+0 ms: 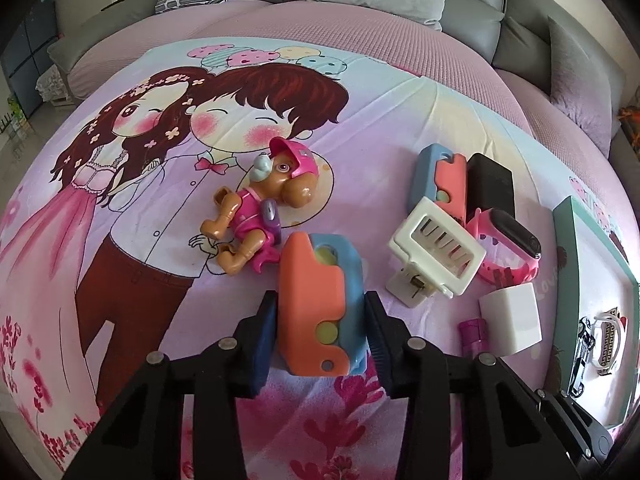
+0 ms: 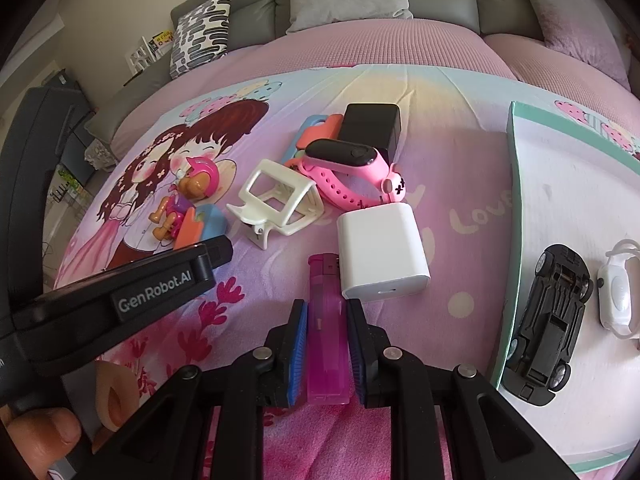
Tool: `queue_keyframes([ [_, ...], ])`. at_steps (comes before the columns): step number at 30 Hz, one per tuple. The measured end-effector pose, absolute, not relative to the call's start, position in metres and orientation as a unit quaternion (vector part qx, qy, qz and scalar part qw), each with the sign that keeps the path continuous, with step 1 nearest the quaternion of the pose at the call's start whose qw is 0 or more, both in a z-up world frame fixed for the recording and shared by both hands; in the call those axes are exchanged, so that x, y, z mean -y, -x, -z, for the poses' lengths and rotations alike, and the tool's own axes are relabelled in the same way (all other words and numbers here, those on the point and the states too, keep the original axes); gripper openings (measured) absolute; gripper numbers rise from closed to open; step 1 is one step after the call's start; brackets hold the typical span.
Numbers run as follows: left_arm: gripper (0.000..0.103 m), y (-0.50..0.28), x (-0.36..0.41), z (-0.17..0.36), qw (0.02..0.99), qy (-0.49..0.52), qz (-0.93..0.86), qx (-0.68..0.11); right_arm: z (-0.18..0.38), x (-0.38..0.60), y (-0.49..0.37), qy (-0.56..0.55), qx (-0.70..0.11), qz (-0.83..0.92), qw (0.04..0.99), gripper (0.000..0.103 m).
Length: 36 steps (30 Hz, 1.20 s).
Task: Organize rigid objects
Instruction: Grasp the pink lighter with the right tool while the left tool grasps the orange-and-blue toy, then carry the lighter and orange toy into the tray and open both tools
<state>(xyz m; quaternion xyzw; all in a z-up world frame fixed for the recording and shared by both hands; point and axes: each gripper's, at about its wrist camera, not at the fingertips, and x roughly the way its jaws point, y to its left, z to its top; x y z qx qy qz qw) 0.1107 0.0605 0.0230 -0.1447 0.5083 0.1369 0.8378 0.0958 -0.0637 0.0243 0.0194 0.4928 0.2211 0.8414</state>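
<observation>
The left gripper (image 1: 322,336) has its fingers (image 1: 262,344) pressed on both sides of an orange-and-blue toy (image 1: 320,304), whose long axis runs straight away from the fingers, up the bed (image 1: 360,40). The right gripper (image 2: 326,354) is closed just as narrowly on a pink lighter (image 2: 325,328), which also lies lengthwise between its fingers (image 2: 298,354), pointing away.

The move to come turns on the white tray (image 2: 568,184): it lies to the right of both hands, near the right gripper and well apart from the left one, so the lighter looks to have the shorter trip.

Just beyond the lighter sits a white charger (image 2: 380,252), then a white clip (image 2: 276,204), a pink watch (image 2: 352,168) and a black box (image 2: 372,124); the dog figure (image 1: 256,208) lies beyond the left gripper.

The right wrist view shows the tray's contents plainly, a black toy car (image 2: 552,324) and a white watch (image 2: 618,288); the left wrist view shows them only small and squeezed at its edge. Only the left wrist view shows the held toy whole.
</observation>
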Motion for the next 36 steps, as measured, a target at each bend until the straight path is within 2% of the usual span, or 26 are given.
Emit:
queue_keyframes([
  [9,0.044,-0.108,-0.065,-0.024,0.839,0.155,-0.129,-0.506,-0.029,0.065,-0.095,-0.023,-0.487,-0.230,0.842,0.021],
  [22,0.044,-0.097,-0.064,-0.057,0.862,0.162,-0.118,-0.466,-0.061,0.076,-0.086,-0.049,-0.426,-0.250,0.868,0.021],
  [36,0.044,-0.103,-0.008,-0.094,0.894,0.138,-0.049,-0.423,-0.095,0.156,-0.093,-0.098,-0.377,-0.156,0.908,0.021],
])
